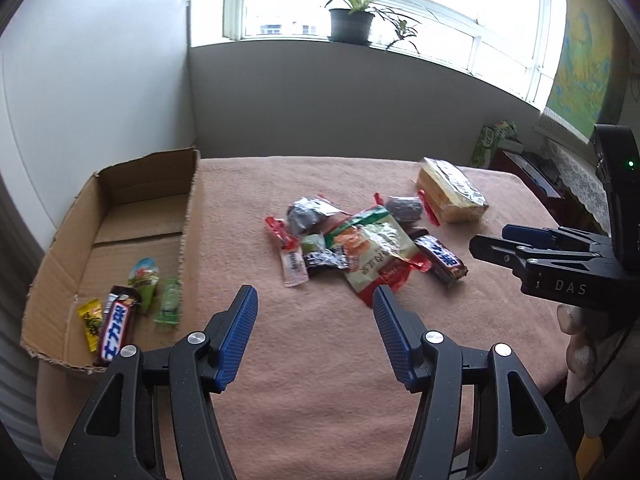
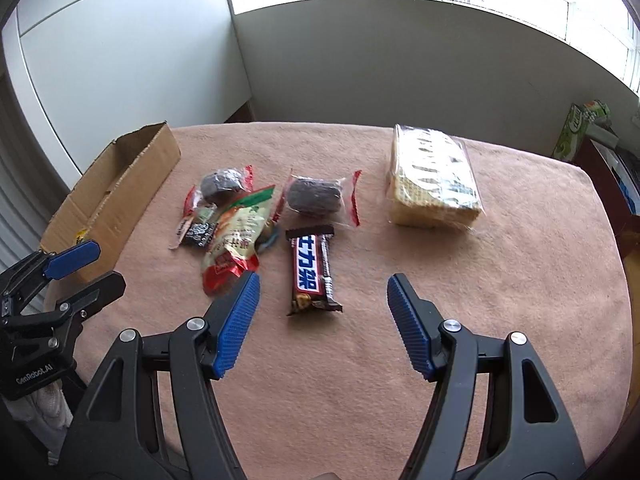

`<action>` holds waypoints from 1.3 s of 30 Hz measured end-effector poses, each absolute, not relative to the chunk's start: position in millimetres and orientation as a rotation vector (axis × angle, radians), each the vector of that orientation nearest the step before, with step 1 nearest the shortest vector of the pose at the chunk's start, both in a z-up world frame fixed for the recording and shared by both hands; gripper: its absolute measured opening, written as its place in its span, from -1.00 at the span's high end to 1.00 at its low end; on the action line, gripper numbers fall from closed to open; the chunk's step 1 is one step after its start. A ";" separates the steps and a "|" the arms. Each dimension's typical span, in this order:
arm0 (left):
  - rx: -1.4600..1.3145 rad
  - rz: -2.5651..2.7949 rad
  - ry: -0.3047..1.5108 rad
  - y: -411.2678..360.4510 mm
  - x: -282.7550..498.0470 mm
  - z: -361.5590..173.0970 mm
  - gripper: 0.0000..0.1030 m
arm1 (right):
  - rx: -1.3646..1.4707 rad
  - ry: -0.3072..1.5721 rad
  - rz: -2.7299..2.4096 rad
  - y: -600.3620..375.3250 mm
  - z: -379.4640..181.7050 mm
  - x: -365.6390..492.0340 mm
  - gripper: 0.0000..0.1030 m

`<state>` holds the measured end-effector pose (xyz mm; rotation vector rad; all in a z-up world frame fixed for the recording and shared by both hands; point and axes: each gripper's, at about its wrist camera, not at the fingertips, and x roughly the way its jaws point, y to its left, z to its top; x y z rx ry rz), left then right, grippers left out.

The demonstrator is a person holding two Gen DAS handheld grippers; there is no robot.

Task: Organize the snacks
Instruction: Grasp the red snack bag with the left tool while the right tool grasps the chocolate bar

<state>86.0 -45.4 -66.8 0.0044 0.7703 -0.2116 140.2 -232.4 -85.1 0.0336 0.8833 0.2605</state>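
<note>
Box (image 1: pixel 120 216): brown cardboard, open on top, at the left side of the pink table cloth (image 1: pixel 320 360)
In the box: a small yellow packet (image 1: pixel 91 322), a brown candy bar with blue and white Chinese letters (image 1: pixel 118 330), a green cone-shaped packet (image 1: pixel 145 280) and a clear green packet (image 1: pixel 168 306), lying side by side
Left gripper (image 1: pixel 314 330): blue pads spread wide, holding nothing, over bare cloth just in front of the pile; its side reads "GenRobot.AI" in the right wrist view
Snack pile (image 2: pixel 232 224): in the middle of the cloth, a big red, white and green bag (image 2: pixel 236 240) with Chinese writing lies on top of small packets
Round dark cakes (image 2: pixel 314 198): two, in clear wraps with red ends, at the back of the pile
Second candy bar (image 2: pixel 312 272): brown, same blue and white letters, flat on the cloth, right of the big bag
Right gripper (image 2: pixel 322 320): blue pads spread wide, holding nothing, just in front of this bar; "DAS" is on its side in the left wrist view
Wafer pack (image 2: pixel 434 184): yellow wafers in clear wrap, far right, apart from the pile
</note>
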 end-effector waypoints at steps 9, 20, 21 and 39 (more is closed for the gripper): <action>0.201 -0.277 0.783 -110.2 107.4 -91.2 -0.16 | 0.061 0.932 0.299 -239.1 -105.9 149.7 -0.34; 0.287 -0.222 0.820 -124.0 136.9 -118.2 -0.17 | 0.031 0.947 0.339 -228.8 -116.7 165.9 -0.31; 0.276 -0.218 0.823 -121.6 139.8 -119.0 -0.18 | 0.025 0.950 0.341 -227.0 -118.0 167.8 -0.27; 0.158 -0.190 0.795 -100.8 165.2 -105.7 0.02 | -0.020 0.970 0.355 -210.1 -128.8 185.0 0.06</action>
